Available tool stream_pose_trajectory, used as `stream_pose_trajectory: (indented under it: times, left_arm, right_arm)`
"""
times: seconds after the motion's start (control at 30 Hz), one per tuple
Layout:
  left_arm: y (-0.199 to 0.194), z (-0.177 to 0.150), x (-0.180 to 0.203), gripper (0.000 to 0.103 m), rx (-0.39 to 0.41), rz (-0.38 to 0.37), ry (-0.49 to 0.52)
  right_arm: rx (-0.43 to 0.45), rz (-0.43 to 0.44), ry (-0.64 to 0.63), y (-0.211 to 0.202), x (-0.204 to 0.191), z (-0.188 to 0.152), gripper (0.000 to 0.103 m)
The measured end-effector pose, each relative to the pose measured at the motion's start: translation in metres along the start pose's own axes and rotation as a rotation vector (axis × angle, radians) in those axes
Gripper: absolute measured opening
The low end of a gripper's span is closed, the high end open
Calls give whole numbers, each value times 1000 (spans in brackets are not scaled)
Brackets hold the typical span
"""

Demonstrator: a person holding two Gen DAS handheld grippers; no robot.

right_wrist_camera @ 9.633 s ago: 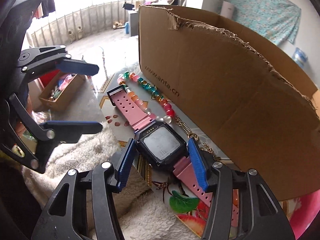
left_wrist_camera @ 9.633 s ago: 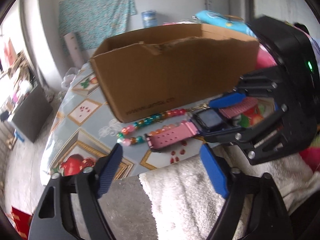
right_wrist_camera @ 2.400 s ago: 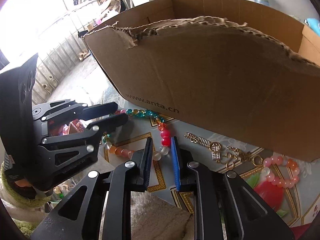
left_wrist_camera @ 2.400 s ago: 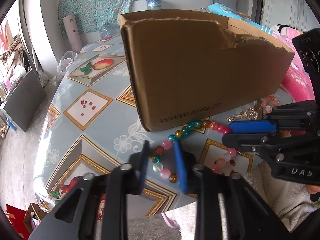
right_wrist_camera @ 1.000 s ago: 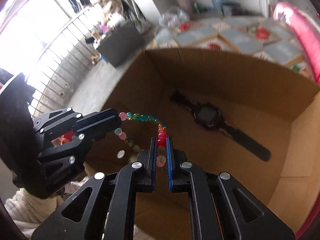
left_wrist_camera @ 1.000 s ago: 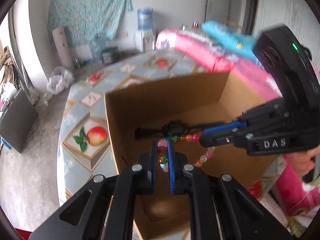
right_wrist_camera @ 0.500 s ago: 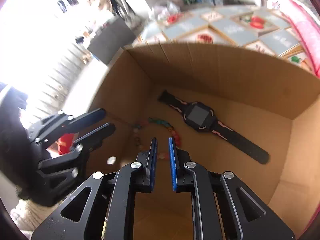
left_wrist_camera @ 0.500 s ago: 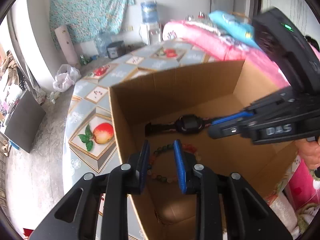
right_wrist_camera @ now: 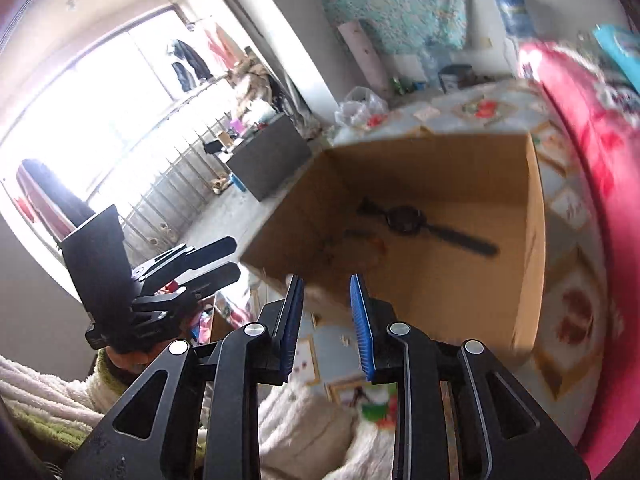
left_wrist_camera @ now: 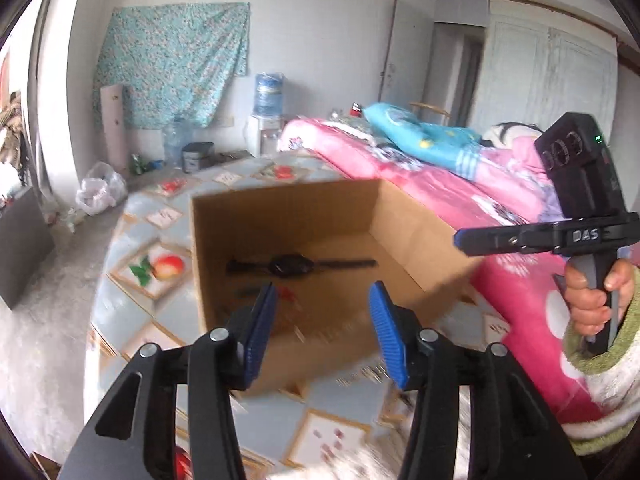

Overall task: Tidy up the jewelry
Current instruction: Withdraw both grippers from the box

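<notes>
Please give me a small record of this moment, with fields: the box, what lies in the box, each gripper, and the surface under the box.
box: cardboard box, open at top, standing on the table
inside box: dark watch lying flat; bead necklace beside it, blurred
left gripper: left gripper jaws apart and have just been opening, nothing between the fingers, in front of the box
right gripper: right gripper jaws apart and have just been opening, nothing between them
surface: table with a tile-pattern fruit cloth

Pink bedding (left_wrist_camera: 500, 200), floral wall cloth (left_wrist_camera: 172, 60)
</notes>
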State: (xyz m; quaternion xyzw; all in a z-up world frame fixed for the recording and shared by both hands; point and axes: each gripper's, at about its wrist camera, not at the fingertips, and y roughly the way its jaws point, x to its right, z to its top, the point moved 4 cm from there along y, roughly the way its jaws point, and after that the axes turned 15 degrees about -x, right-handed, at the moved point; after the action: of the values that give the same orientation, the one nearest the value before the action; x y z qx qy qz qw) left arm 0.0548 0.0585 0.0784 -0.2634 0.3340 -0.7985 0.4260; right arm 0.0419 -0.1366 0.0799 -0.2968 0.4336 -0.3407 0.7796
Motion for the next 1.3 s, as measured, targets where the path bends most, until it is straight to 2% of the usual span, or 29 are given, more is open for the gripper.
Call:
stream_pose_trajectory:
  times: [0.13, 0.23, 0.33, 0.47, 0.7, 0.9, 1.3]
  left_arm:
    - [24, -27, 9, 48, -78, -42, -36]
    - [43, -36, 10, 48, -126, -20, -53]
    - [57, -38, 4, 48, -142, 25, -69]
    - [65, -36, -4, 48, -138, 44, -89]
    - [66, -37, -4, 48, -140, 82, -69]
    - [66, -35, -7, 48, -142, 57, -95]
    - [67, -35, -4, 48, -143, 63, -90]
  right_arm:
    - [-70, 18, 99, 27, 15, -27, 26]
    - [-102, -33, 167, 38, 30, -39, 26]
    - [-105, -78, 221, 40, 46, -40, 26]
    - [-88, -107, 255, 39, 58, -38, 26]
    - [-75, -77, 275, 38, 65, -40, 26]
    - [-69, -71, 285, 42, 67, -37, 26]
    - [-61, -85, 279, 46, 67, -38, 28]
